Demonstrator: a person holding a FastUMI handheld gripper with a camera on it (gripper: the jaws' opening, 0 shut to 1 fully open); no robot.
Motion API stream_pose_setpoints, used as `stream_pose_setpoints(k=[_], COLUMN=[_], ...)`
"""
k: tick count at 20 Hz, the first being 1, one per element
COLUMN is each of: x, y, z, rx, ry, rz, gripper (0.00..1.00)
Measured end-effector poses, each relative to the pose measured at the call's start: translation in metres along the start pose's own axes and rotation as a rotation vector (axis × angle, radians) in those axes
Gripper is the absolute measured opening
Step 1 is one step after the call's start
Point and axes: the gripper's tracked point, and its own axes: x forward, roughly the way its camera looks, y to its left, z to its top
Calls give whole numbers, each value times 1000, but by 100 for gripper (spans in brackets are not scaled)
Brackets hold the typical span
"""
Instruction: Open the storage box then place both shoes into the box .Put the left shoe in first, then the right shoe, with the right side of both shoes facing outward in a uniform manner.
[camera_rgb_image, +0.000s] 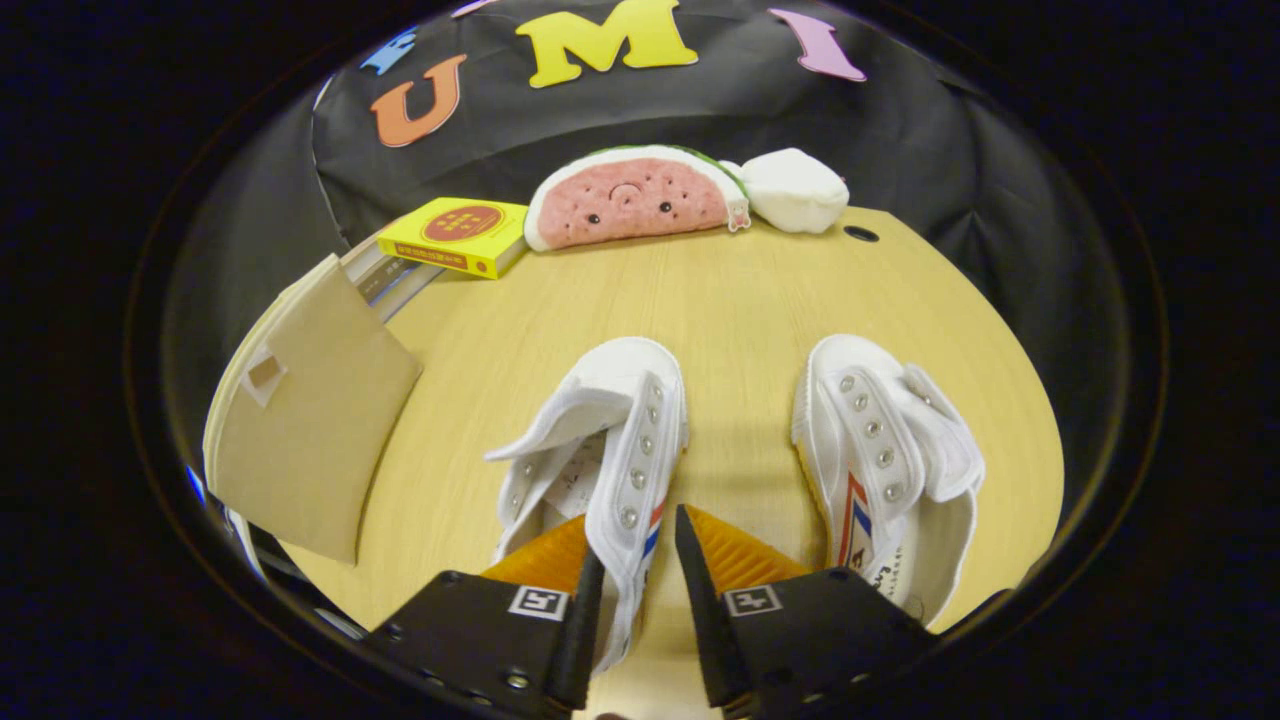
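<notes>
While the right shoe (885, 450) lies apart on the counter (720, 300), the tongs (640, 550) straddle the left shoe's (610, 440) side wall, not clenched.

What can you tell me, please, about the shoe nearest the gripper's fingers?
The shoe is white canvas with metal eyelets, no laces, and red and blue stripes on its side. Its tongue is folded out to one side. It lies on the wooden table, toe pointing away, apart from the other shoe. The gripper is open, with the shoe's side wall between its fingers; one finger sits inside the opening.
</notes>
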Motion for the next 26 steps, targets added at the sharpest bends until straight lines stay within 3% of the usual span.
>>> stream_pose_setpoints(k=[1,2,3,4,5,13,18,26], x=[-1,5,-6,-3,3,-9,-35,-114], y=[0,-2,1,-2,-1,12,31,102], z=[-1,-1,3,-3,0,-5,5,75], rx=[12,22,43,66,104,352,389,422], ry=[25,28,41,56,55,84,64,-17], rz=[9,6,14,17,32,180,198,173], gripper=[25,24,13,11,0,0,0,0])
